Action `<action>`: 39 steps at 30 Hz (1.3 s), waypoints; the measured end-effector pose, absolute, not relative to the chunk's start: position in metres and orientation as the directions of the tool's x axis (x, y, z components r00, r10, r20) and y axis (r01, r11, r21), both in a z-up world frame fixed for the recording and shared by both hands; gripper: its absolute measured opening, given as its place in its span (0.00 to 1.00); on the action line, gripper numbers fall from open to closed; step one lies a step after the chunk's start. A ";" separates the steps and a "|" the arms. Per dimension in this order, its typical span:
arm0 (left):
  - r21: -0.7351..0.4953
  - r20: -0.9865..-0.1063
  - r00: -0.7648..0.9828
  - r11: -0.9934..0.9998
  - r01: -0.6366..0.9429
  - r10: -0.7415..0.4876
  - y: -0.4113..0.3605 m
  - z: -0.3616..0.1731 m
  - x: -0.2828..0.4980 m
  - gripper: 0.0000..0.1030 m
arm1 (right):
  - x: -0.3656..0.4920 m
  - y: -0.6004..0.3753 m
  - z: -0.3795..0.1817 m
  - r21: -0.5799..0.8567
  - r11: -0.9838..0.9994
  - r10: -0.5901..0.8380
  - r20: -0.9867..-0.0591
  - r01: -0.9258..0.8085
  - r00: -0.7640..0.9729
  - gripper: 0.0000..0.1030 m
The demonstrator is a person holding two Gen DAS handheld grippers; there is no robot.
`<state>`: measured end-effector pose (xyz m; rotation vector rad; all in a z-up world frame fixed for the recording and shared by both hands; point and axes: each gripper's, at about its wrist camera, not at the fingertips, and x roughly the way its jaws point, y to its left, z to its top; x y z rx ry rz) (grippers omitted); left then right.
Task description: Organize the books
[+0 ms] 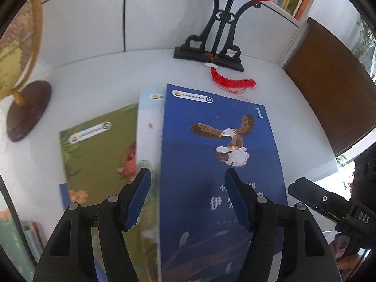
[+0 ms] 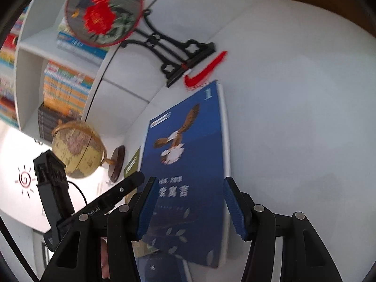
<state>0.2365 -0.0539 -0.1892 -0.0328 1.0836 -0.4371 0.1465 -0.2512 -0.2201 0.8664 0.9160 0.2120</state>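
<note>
Topmost, blue book (image 1: 211, 164) (numeral "1")

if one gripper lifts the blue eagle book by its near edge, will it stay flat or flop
The blue eagle book looks like a thin softcover, so it would probably sag at its far end. Its cover seems glossy, so it may slip between the pads. It overlaps the pale book, which could drag along.

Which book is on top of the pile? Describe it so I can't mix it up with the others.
On the white desk, in front of the black fan stand with the red tassel, several thin books lie overlapping. The top one is the dark blue book, with an eagle and a white "1"; its neighbours are pale and green.
</note>
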 end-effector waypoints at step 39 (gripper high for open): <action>-0.191 -0.851 0.457 0.964 0.187 -0.258 0.003 -0.197 0.216 0.49 | 0.169 -0.214 -0.224 0.799 0.601 0.696 -0.517 -0.011 0.498 0.44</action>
